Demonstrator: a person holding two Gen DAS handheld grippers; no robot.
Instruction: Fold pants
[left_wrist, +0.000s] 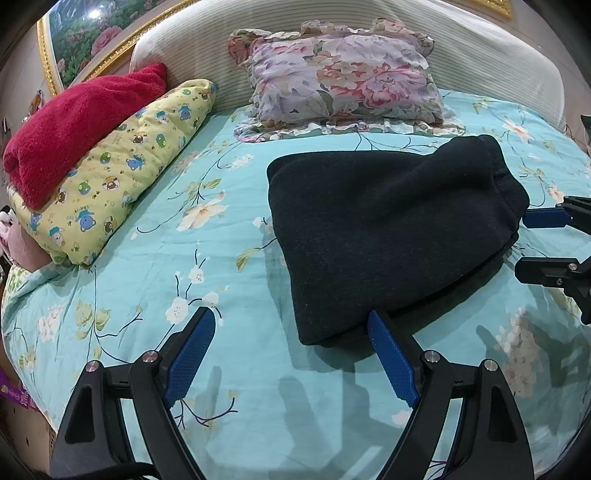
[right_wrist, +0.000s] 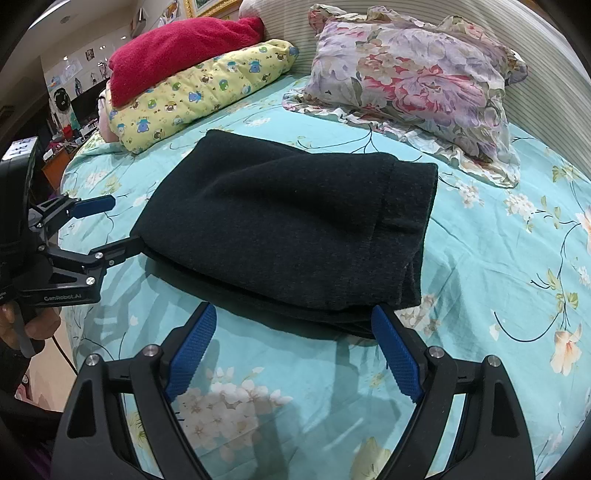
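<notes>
The dark navy pants (left_wrist: 388, 229) lie folded in a thick stack on the turquoise floral bedsheet (left_wrist: 207, 266). In the right wrist view the pants (right_wrist: 288, 229) fill the middle. My left gripper (left_wrist: 291, 332) is open at the stack's near left corner, its right finger touching the edge. My right gripper (right_wrist: 293, 325) is open at the stack's near edge, its right finger at the corner. The left gripper also shows in the right wrist view (right_wrist: 110, 225), and the right gripper shows in the left wrist view (left_wrist: 524, 243), both open beside the pants.
A floral pillow (left_wrist: 343, 77) leans on the striped headboard (left_wrist: 498, 62) behind the pants. A rolled yellow cartoon quilt (left_wrist: 122, 170) with a red blanket (left_wrist: 81, 122) on it lies at the left. A gold-framed painting (left_wrist: 85, 33) hangs behind.
</notes>
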